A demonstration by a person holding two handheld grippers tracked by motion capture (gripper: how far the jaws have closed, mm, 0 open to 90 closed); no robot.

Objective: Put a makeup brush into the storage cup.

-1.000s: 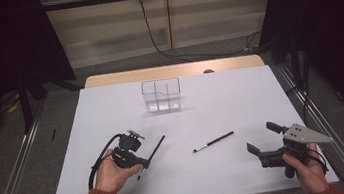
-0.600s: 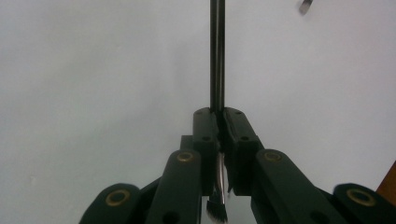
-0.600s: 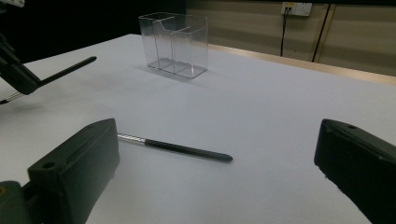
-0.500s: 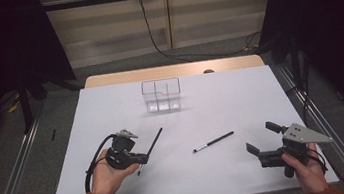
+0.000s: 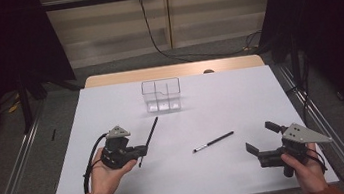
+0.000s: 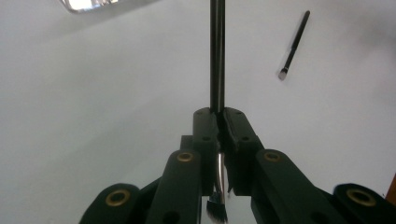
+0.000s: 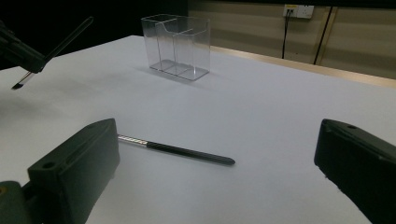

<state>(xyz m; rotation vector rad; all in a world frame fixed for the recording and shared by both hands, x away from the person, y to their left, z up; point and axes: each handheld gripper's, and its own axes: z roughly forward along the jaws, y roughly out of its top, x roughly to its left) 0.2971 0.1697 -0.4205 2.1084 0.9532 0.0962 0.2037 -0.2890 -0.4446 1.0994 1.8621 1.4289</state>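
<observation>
My left gripper is shut on a thin black makeup brush, held near its bristle end and raised above the white table. Its long handle points away past the jaws, and the bristles hang below them. A second black brush with a silver ferrule lies flat mid-table, in front of my right gripper. That gripper stands open near the front right edge, jaws wide apart with nothing between them. From the right gripper view the held brush shows at the far left.
A clear plastic organiser with compartments stands upright at the back middle of the table. A wooden strip runs along the far edge. Metal rails flank the table on both sides.
My left gripper has lifted and shifted slightly left with the brush, tilting its handle up toward the organiser. The right gripper and the loose brush have stayed put.
</observation>
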